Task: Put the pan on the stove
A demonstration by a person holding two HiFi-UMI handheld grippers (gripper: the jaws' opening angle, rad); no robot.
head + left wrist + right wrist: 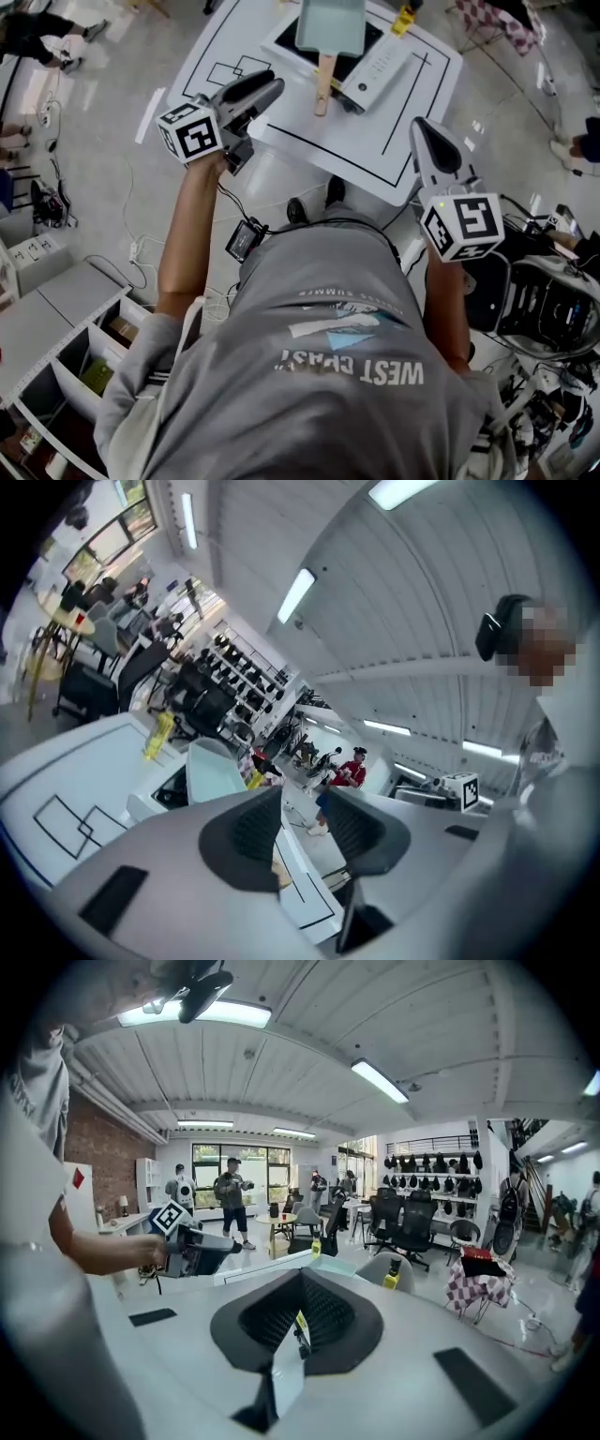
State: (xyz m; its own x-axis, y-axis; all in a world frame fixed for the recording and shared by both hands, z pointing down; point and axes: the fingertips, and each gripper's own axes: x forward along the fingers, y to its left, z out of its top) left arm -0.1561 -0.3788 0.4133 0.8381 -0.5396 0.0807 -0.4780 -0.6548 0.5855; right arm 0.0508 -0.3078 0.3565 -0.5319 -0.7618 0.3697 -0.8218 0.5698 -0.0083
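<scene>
A pale teal square pan point(330, 23) with a wooden handle point(324, 82) sits on the white stove point(380, 66) at the far side of the white table point(394, 141). My left gripper point(270, 86) hovers over the table's near left part, short of the handle, jaws apart with nothing between them. In the left gripper view the pan point(211, 771) lies ahead and left of the open jaws of the left gripper point(305, 803). My right gripper point(424, 127) hangs at the table's near right edge. Its jaws meet in the right gripper view point(300, 1279) and hold nothing.
A yellow object point(403, 19) stands behind the stove. Black outlines are drawn on the table top point(234, 70). Shelving point(66, 366) and cables lie on the floor at the left, equipment point(544, 309) at the right. Office chairs point(412, 1218) and standing people point(230, 1194) fill the room beyond.
</scene>
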